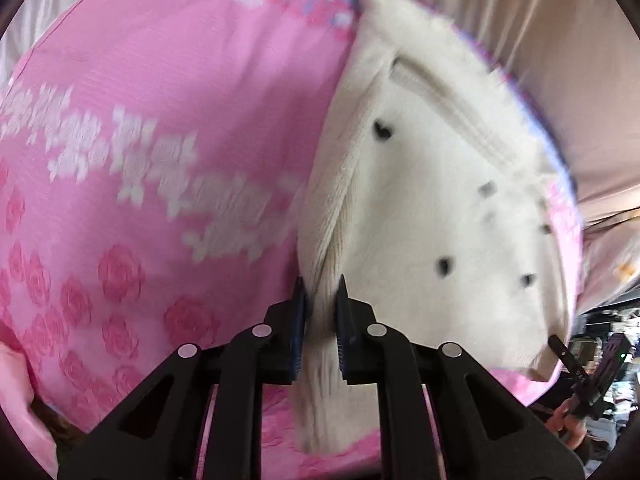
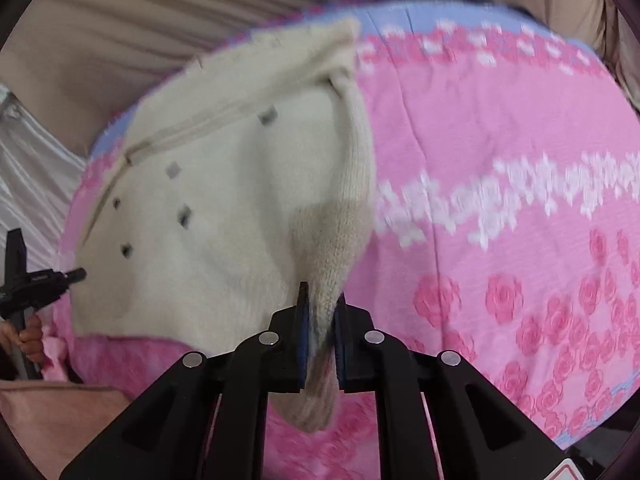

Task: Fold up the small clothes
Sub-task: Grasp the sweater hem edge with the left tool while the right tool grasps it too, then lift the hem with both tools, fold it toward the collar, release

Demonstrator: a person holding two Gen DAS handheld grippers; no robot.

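The white sweater [image 1: 420,200] is soft knit cloth — fuzzy on the body, ribbed along the sleeve [image 2: 352,208]. Under it lies a pink bedspread [image 1: 160,120] of woven cloth, matt, with a faintly ridged weave and raised rose figures. Each hand-held gripper [image 1: 320,312] [image 2: 322,320] is matt black plastic with dull metal pins [image 1: 261,331]; the curtain [image 2: 140,20] behind — smooth beige cloth.

A pink rose-patterned blanket [image 2: 500,152] lies before beige draped curtains [image 2: 120,20].
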